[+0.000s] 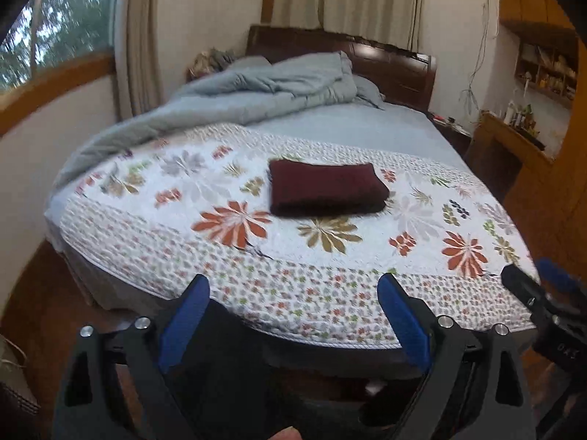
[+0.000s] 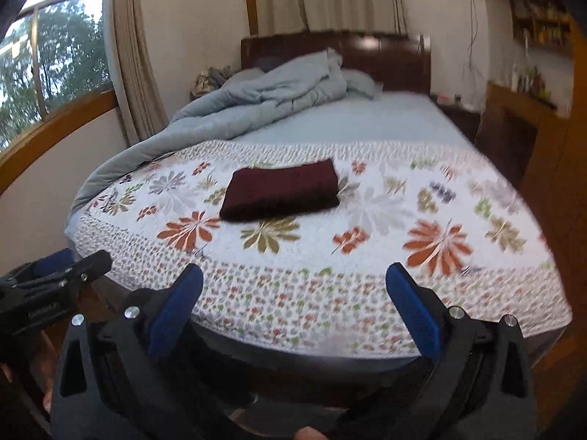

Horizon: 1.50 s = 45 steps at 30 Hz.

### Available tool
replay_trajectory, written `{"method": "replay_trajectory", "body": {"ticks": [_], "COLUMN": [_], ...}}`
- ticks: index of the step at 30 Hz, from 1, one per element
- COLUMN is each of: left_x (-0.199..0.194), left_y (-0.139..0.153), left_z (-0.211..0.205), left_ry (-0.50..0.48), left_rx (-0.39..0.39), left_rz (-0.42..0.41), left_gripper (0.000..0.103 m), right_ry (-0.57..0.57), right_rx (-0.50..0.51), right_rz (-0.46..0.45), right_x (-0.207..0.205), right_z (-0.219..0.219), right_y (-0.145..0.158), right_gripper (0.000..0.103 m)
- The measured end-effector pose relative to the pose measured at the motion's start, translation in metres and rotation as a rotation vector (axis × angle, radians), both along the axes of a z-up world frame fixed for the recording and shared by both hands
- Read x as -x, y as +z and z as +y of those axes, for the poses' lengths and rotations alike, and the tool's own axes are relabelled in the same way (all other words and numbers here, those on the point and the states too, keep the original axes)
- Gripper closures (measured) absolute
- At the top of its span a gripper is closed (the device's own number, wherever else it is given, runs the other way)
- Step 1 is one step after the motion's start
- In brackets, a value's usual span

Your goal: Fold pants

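The dark maroon pants [image 1: 326, 187] lie folded into a neat rectangle in the middle of the floral quilt [image 1: 256, 256] on the bed; they also show in the right wrist view [image 2: 280, 189]. My left gripper [image 1: 293, 286] is open and empty, held back off the foot of the bed, well short of the pants. My right gripper [image 2: 293, 275] is open and empty too, also back from the foot of the bed. The right gripper shows at the right edge of the left wrist view [image 1: 543, 297], and the left gripper at the left edge of the right wrist view [image 2: 55, 278].
A rumpled grey duvet [image 1: 256, 91] lies heaped at the head of the bed by the dark wooden headboard [image 1: 385, 62]. A window and curtains [image 2: 135, 55] are on the left. A wooden desk and shelves [image 1: 521, 139] stand on the right.
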State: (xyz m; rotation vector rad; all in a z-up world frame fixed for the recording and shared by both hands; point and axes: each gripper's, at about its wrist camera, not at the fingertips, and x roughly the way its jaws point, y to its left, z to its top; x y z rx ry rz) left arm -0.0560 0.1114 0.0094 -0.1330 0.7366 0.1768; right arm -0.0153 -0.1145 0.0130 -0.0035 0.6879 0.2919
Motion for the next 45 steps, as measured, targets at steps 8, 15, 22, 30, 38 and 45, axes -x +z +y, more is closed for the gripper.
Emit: {"method": "replay_trajectory", "body": {"ticks": [8,15,22,30,38,45], "left_x": [0.014,-0.003,-0.017,-0.027,-0.026,-0.024], "left_y": [0.028,0.015,0.002,-0.005,-0.002,0.001], "left_z": [-0.003,-0.003,0.000,0.003,0.005,0.006], "left_ry": [0.024,-0.017,-0.013,-0.017,-0.035,-0.020], "left_rx": [-0.035,-0.001,0.009,0.027,0.049,0.036], "left_rz": [-0.074,-0.027,-0.001,0.030,0.011,-0.007], "left_gripper": [0.010,0.010,0.010,0.009,0.009,0.009], "right_ry": [0.030,0.028,0.028,0.043,0.048,0.050], "right_rx": [0.008,0.034,0.024,0.027,0.028,0.026], "right_rz": [-0.010,0.007,0.045,0.062,0.068,0.063], "right_x": [0.007,-0.003,-0.019,-0.025,-0.027,-0.029], "right_z": [0.005,0.008,0.009,0.017,0.021,0.021], "right_y": [0.020,0.010,-0.005,-0.011,-0.012,-0.012], "right_gripper": [0.003,0.003,0.003,0.003,0.003,0.004]}}
